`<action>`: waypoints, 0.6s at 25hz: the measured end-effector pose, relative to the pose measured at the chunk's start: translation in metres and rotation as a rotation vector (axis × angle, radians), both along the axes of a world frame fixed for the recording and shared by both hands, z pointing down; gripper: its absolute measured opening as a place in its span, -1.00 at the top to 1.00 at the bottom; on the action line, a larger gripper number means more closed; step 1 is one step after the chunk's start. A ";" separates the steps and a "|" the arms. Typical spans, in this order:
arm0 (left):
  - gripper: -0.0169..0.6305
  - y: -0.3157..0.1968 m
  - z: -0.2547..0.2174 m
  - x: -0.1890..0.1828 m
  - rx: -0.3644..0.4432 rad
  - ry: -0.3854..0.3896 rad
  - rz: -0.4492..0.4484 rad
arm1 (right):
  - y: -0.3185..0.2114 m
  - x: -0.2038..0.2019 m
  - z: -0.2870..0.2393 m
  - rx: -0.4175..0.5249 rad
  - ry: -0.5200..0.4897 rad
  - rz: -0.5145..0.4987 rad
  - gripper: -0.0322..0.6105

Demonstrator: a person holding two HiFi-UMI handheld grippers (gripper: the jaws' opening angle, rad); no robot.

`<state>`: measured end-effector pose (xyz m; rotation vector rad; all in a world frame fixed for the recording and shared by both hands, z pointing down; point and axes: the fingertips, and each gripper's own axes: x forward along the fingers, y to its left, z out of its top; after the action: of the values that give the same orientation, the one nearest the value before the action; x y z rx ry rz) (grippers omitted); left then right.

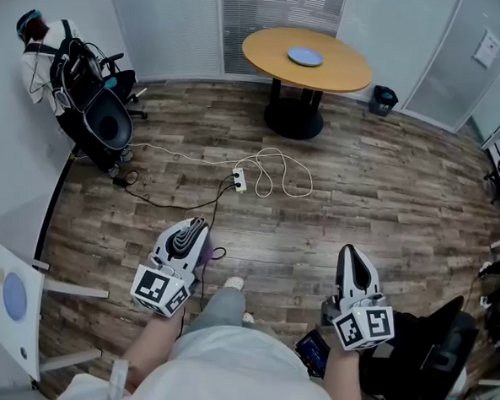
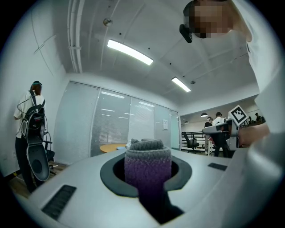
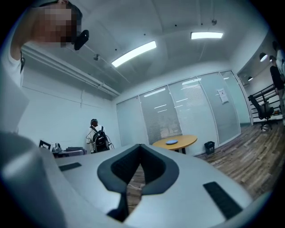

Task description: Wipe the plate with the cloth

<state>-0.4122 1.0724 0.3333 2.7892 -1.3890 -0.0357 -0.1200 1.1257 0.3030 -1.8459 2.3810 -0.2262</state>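
Two grippers are held low and level over the wood floor (image 1: 385, 195), well apart from the work. The left gripper (image 1: 193, 226) is clamped on the cloth (image 2: 148, 167), a purple and grey knitted roll that fills the gap between its jaws and stands up past their tips. From the head view only a purplish edge of it peeps out beside the gripper body. The right gripper (image 1: 351, 253) has its jaws pressed together with nothing between them; a thin slit of floor shows through below their meeting point.

The plate (image 1: 305, 56), pale blue, lies flat on the round wooden table (image 1: 342, 74) at the far end of the room, near its middle and far from both grippers. In the left gripper view the cloth covers most of that table, so the plate cannot be made out there; the right gripper view shows it small but clear.

A white cable (image 1: 273, 173) loops on the floor by a power strip (image 1: 240, 181). A person (image 3: 94, 132) with a backpack stands by the left wall, too small for detail. Both holding hands are mostly hidden behind the marker cubes
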 end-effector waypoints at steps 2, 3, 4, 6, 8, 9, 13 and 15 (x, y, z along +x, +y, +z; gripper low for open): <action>0.69 -0.004 0.000 -0.001 0.004 -0.008 -0.007 | -0.004 -0.002 0.001 -0.004 0.007 -0.007 0.84; 0.69 -0.006 -0.001 -0.002 0.006 -0.009 -0.011 | -0.007 -0.002 0.002 -0.006 0.007 -0.008 0.84; 0.69 -0.010 -0.001 -0.002 0.006 -0.009 -0.014 | -0.010 -0.001 0.002 -0.008 0.007 -0.007 0.84; 0.69 -0.018 -0.002 -0.003 0.008 -0.007 -0.020 | -0.018 0.000 0.002 -0.009 0.007 -0.009 0.84; 0.69 -0.027 -0.002 -0.003 0.010 -0.003 -0.023 | -0.025 0.000 0.002 -0.007 0.015 -0.015 0.84; 0.69 -0.032 -0.003 -0.002 0.012 -0.002 -0.022 | -0.028 0.001 0.002 -0.009 0.020 -0.016 0.84; 0.70 -0.055 -0.004 0.002 0.017 0.000 -0.023 | -0.047 0.005 0.006 -0.024 0.024 -0.010 0.84; 0.69 -0.068 -0.004 0.003 0.022 0.008 -0.028 | -0.059 0.007 0.007 -0.025 0.030 -0.010 0.84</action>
<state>-0.4091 1.0047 0.3295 2.7839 -1.4351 -0.0628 -0.1129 1.0668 0.3097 -1.8614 2.4193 -0.2318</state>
